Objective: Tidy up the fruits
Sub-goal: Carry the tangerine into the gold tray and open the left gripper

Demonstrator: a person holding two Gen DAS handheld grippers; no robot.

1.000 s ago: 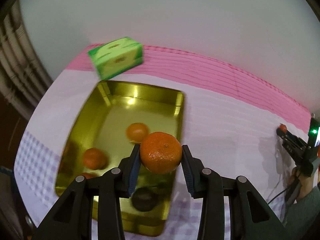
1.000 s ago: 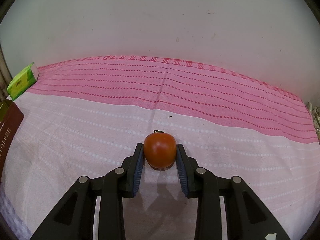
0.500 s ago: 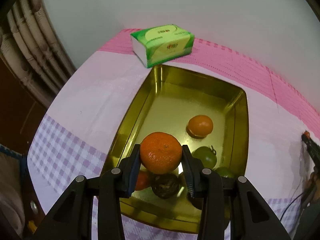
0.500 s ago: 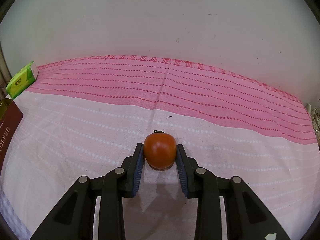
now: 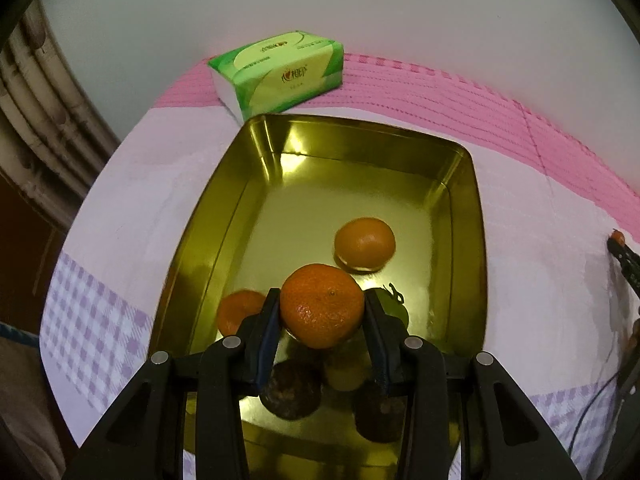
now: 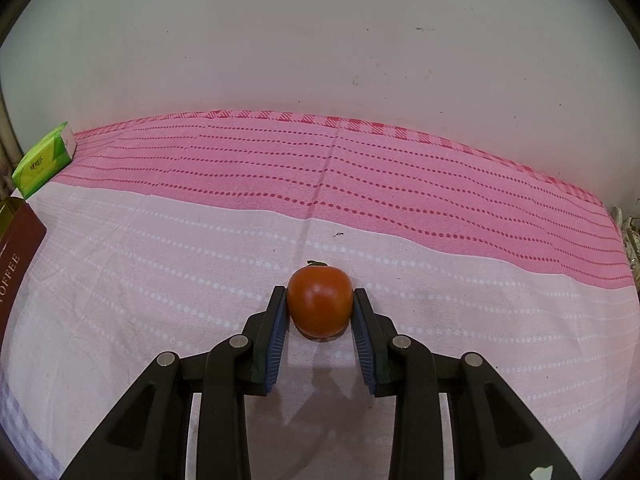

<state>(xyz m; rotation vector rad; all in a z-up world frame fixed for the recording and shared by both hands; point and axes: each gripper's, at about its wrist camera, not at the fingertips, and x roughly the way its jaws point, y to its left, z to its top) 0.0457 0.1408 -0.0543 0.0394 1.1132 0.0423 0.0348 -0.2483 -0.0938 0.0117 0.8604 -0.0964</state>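
Hovering the left gripper (image 5: 322, 312) clenched on the mandarin (image 5: 322, 310), we risk it dropping onto fruit crowded at the gold tin's (image 5: 478, 216) six o'clock end and rolling, while the right gripper (image 6: 320, 308) grasps the tomato (image 6: 320, 304).

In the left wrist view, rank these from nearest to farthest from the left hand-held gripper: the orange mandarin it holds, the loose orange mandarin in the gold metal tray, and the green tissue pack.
1. Held orange mandarin, between the left hand-held gripper pads.
2. Loose orange mandarin, on the gold metal tray floor, ahead and slightly right.
3. Green tissue pack, beyond the tray's far rim, by the wall.
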